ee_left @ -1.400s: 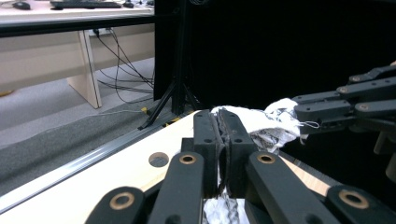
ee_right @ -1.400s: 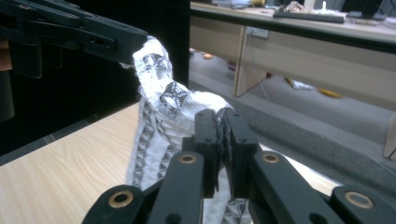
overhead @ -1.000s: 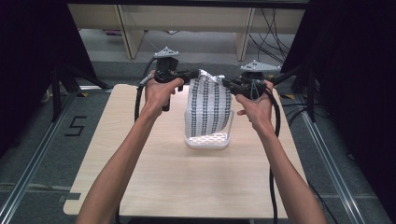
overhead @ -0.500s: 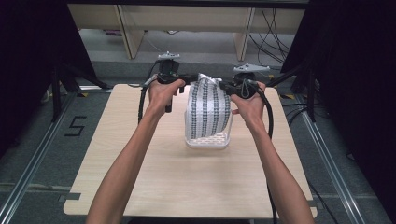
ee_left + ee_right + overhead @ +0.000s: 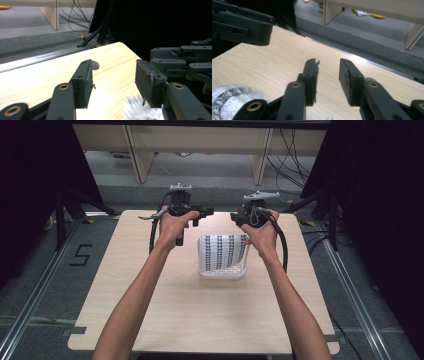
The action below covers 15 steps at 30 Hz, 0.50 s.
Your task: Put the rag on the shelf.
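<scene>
A white bag with a black pattern (image 5: 222, 254) sits slumped on the wooden table (image 5: 200, 320), just nearer than both grippers. My left gripper (image 5: 204, 213) hovers above its far left corner, my right gripper (image 5: 236, 218) above its far right corner. Both sets of jaws have just been opening, and nothing lies between them. In the left gripper view the left gripper (image 5: 113, 80) stands open over bare table, the bag (image 5: 136, 110) a blur below. In the right gripper view the right gripper (image 5: 328, 75) is open too, with the bag (image 5: 225, 100) at lower left.
The right gripper's body (image 5: 180, 60) shows close ahead in the left gripper view, and the left gripper's body (image 5: 242, 22) in the right gripper view. Beyond the table's far edge are grey floor, wooden furniture legs (image 5: 135, 155) and cables (image 5: 295, 150). Black curtains flank both sides.
Both grippers held the bag's top stretched up before. Now they have opened and let go, and the bag has dropped into a lower heap. Both hands sank a little.
</scene>
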Each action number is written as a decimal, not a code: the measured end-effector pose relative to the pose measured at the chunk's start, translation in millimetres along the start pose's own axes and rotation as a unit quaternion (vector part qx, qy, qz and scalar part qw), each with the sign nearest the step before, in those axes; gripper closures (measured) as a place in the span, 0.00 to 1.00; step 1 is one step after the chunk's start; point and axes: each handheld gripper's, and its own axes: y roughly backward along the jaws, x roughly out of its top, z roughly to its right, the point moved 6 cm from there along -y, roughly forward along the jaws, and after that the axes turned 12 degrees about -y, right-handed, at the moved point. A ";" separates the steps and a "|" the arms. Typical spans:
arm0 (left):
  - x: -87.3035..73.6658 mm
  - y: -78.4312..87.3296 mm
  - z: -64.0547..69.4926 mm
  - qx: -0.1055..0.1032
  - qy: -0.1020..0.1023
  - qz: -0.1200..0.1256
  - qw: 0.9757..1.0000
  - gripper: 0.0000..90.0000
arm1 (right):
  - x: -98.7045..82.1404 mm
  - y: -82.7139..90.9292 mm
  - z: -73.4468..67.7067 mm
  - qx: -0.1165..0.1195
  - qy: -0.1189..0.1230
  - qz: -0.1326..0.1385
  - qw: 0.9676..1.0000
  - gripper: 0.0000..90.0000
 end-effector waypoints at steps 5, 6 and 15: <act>2.0 6.4 6.1 -0.009 -0.010 -0.003 1.000 0.47 | -0.2 1.8 -1.4 0.001 -0.003 0.000 1.000 0.69; 2.1 7.3 7.4 -0.011 -0.011 -0.004 1.000 0.46 | -0.7 2.8 -2.2 0.001 -0.006 -0.002 1.000 0.69; 0.8 15.2 10.1 -0.016 -0.025 -0.014 0.999 0.44 | -0.9 12.0 2.2 0.002 -0.009 0.003 1.000 0.67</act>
